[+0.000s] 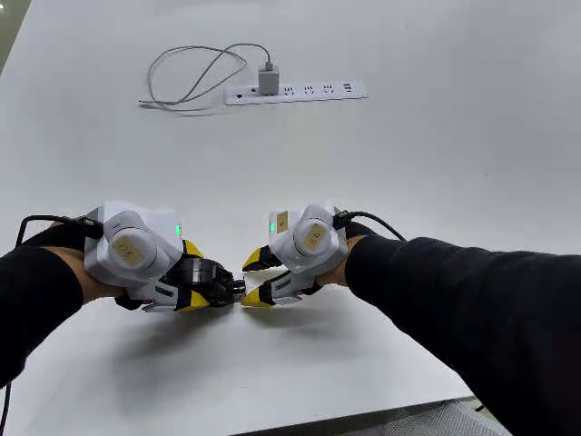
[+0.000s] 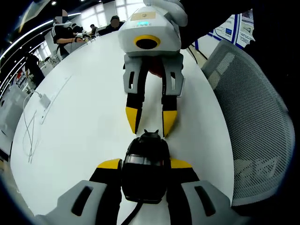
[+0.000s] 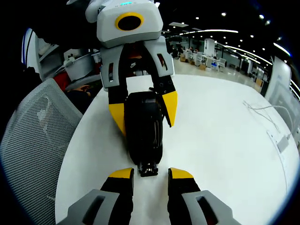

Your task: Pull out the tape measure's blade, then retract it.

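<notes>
While the left gripper (image 2: 145, 165) clamps the tape measure (image 3: 145, 126), the right gripper (image 3: 151, 174) gapes around its hook (image 3: 148, 168); pull-out apparently pending, pinch required first.

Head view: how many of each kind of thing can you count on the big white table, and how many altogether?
tape measure: 1
tools: 2, the left tool and the right tool
power strip: 1
charger with its cable: 1
Total: 5
</notes>
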A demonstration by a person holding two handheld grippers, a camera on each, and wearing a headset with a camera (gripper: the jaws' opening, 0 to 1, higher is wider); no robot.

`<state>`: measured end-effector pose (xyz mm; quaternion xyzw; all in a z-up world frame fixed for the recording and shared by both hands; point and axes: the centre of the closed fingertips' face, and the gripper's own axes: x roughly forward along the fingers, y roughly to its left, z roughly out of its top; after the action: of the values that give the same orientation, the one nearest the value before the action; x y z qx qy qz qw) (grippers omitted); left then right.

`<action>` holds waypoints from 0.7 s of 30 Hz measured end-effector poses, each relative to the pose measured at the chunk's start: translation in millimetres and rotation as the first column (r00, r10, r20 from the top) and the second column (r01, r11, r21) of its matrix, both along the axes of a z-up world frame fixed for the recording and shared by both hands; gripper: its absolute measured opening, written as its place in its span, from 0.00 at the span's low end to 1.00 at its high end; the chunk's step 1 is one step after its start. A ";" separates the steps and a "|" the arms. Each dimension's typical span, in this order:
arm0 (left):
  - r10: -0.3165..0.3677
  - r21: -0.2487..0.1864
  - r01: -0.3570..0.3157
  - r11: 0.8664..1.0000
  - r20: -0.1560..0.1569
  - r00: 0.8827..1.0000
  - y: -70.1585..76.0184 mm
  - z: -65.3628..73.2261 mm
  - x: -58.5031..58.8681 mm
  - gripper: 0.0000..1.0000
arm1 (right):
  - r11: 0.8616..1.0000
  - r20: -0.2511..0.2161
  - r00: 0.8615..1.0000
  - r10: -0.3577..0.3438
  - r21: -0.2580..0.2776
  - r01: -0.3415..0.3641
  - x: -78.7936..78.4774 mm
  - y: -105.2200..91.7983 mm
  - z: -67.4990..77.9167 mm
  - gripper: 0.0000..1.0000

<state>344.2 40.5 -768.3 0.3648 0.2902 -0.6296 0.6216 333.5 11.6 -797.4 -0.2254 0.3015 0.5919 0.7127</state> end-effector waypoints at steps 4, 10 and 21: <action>0.001 -0.004 -0.001 1.000 0.000 1.000 -0.1 -0.2 0.2 0.32 | 1.000 0.004 1.000 0.010 -0.006 -0.010 -0.2 4.8 -1.1 0.24; 0.004 -0.007 -0.004 1.000 0.002 1.000 0.0 -0.8 0.6 0.32 | 0.999 0.015 0.999 0.035 -0.031 -0.034 -1.0 8.7 -5.5 0.19; 0.007 -0.013 -0.007 1.000 -0.016 1.000 -0.5 0.1 0.4 0.31 | 0.994 0.031 0.996 0.083 -0.071 -0.081 0.4 9.0 -8.9 0.11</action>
<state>344.7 39.9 -768.2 0.3544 0.2923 -0.6323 0.6238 333.9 20.6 -806.3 -0.2721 0.3003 0.6059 0.6845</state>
